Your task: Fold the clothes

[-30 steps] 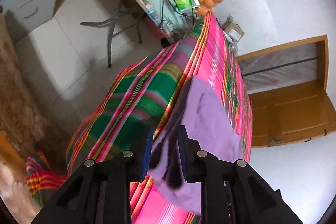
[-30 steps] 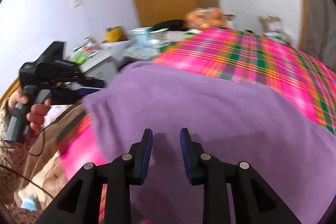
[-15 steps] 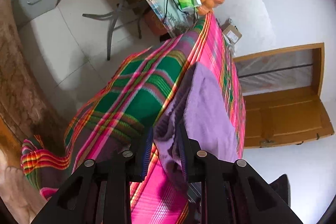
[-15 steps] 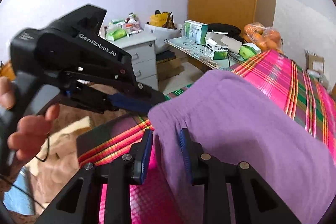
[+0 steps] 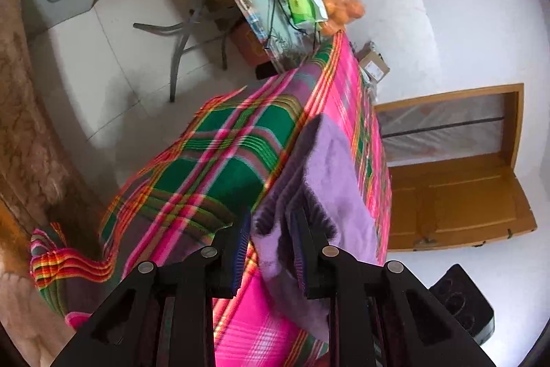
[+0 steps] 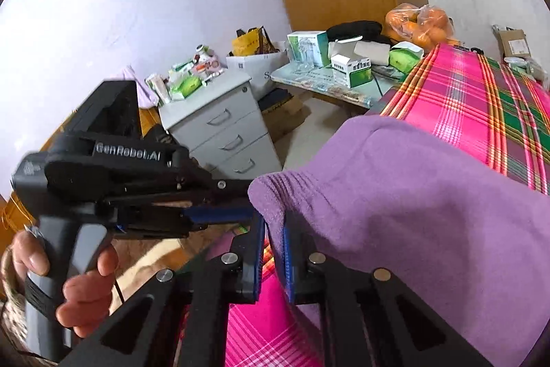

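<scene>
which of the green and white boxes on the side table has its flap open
The white box with green bands at the table's front edge: its lid flap stands up. The large green box behind it and the light green carton beside the oranges look closed.

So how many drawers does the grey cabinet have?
3, stacked on the front of the grey cabinet: top, middle, bottom. Nothing seems hidden below.

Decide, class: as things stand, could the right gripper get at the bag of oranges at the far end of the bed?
Probably not now. The right gripper has just closed on the purple garment's edge, and the bag of oranges sits far beyond the plaid blanket. It would need to let go first.
</scene>
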